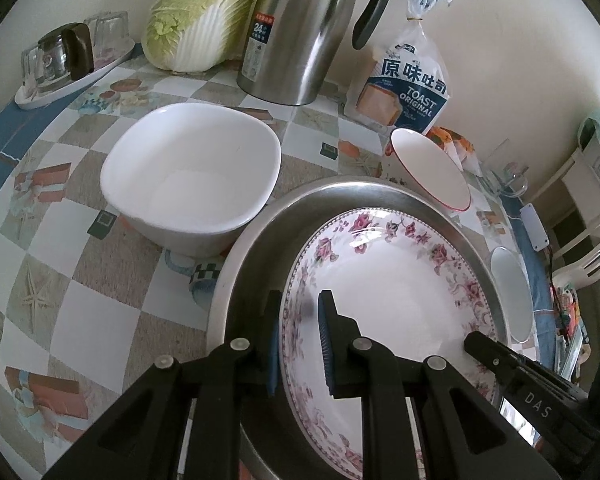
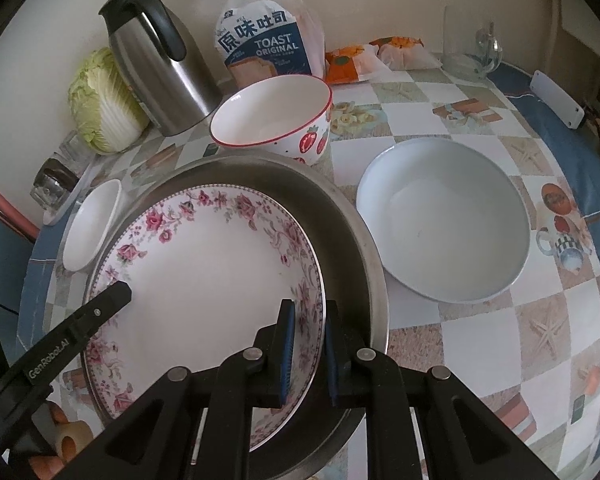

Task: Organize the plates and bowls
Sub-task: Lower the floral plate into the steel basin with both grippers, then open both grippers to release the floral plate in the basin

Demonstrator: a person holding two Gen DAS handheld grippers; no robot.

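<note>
Gripping one floral plate [image 1: 388,304] by opposite rims, the left gripper [image 1: 300,344] and right gripper [image 2: 309,354] are both clamped on it inside one steel basin [image 2: 340,216]. Ahead sit three bowls: square white bowl [image 1: 188,176], strawberry bowl [image 2: 276,116], round white bowl [image 2: 444,220].
</note>
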